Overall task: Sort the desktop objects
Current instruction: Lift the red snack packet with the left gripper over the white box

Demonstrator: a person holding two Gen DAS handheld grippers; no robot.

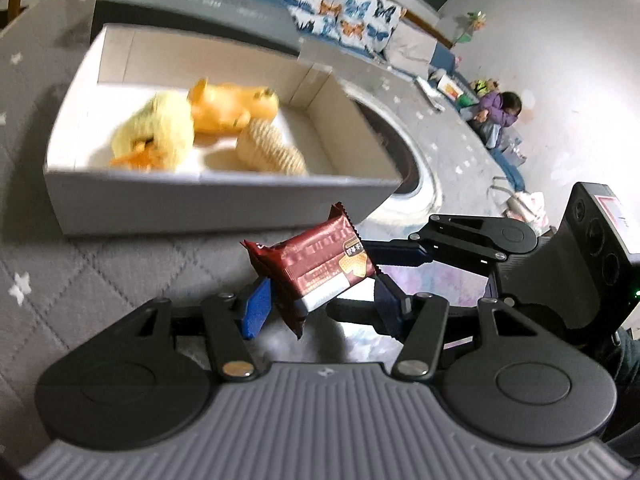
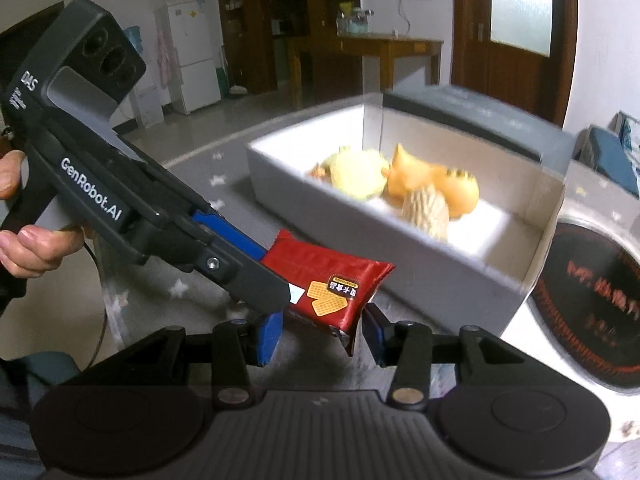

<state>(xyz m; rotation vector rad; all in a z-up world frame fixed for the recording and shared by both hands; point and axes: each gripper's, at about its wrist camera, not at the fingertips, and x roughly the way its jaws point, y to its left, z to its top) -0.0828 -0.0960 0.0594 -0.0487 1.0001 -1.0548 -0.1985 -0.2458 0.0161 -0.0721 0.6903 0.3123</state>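
Observation:
A red wafer packet hangs in the air in front of a white open box. In the right wrist view the left gripper comes in from the left and is shut on the packet's left end. My right gripper stands open with its blue fingers on either side of the packet's lower end. In the left wrist view the right gripper reaches in from the right, beside the packet. The box holds a yellow plush toy, an orange toy and a ridged cream toy.
The table has a grey quilted cloth with white stars. A dark grey lid lies behind the box. A round dark hob sits in the table to the box's right. A person's hand holds the left gripper.

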